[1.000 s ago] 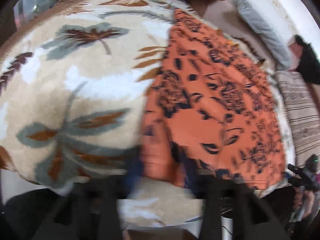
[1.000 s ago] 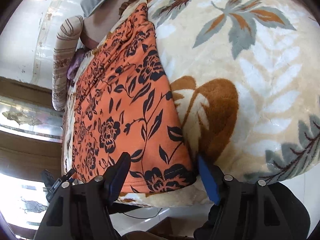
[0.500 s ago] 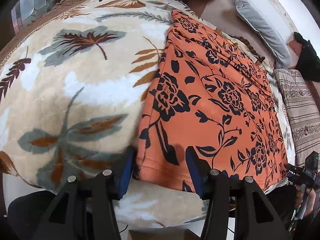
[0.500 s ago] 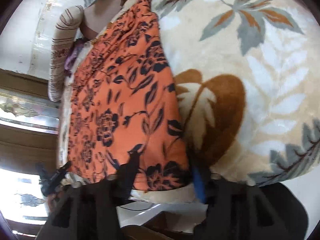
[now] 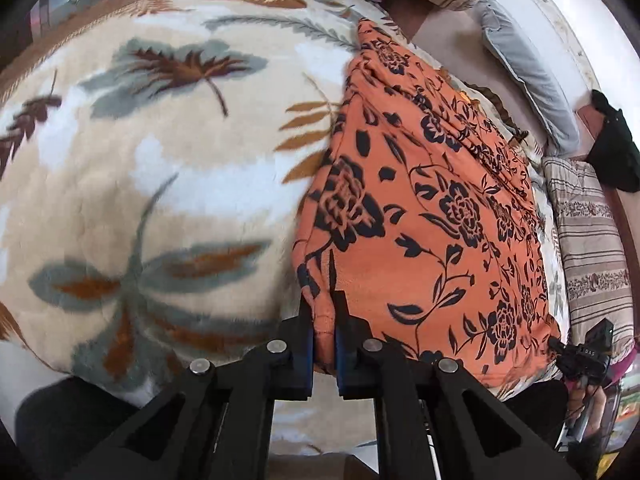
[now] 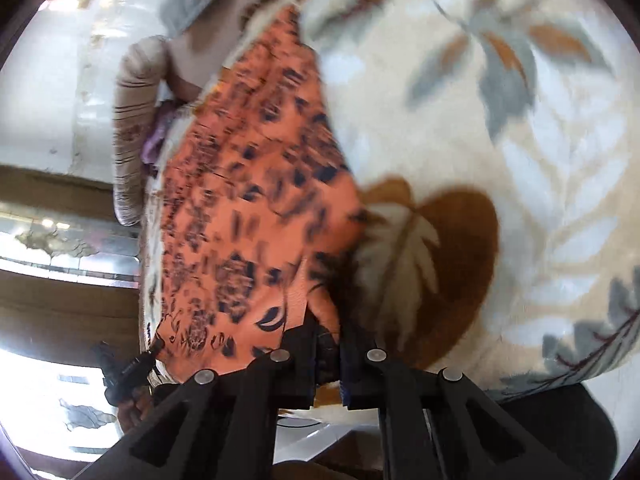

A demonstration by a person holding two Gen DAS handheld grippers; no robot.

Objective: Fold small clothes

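An orange garment with a black flower print [image 5: 432, 216] lies spread on a cream blanket with leaf patterns [image 5: 160, 184]. My left gripper [image 5: 324, 320] is shut on the garment's near left corner, which bunches between the jaws. In the right wrist view the same garment [image 6: 248, 208] is blurred by motion. My right gripper [image 6: 328, 336] is shut on its near right corner, lifted slightly off the blanket [image 6: 520, 160].
A grey pillow [image 5: 524, 68] and a striped cushion [image 5: 588, 248] lie beyond the garment near the white wall. A striped bolster [image 6: 132, 132] shows in the right wrist view. The other gripper [image 5: 580, 356] shows at the garment's far corner.
Both grippers were open around the garment's near corners and have closed on them. The corners are now pinched and pulled up slightly; the right wrist view is moving.
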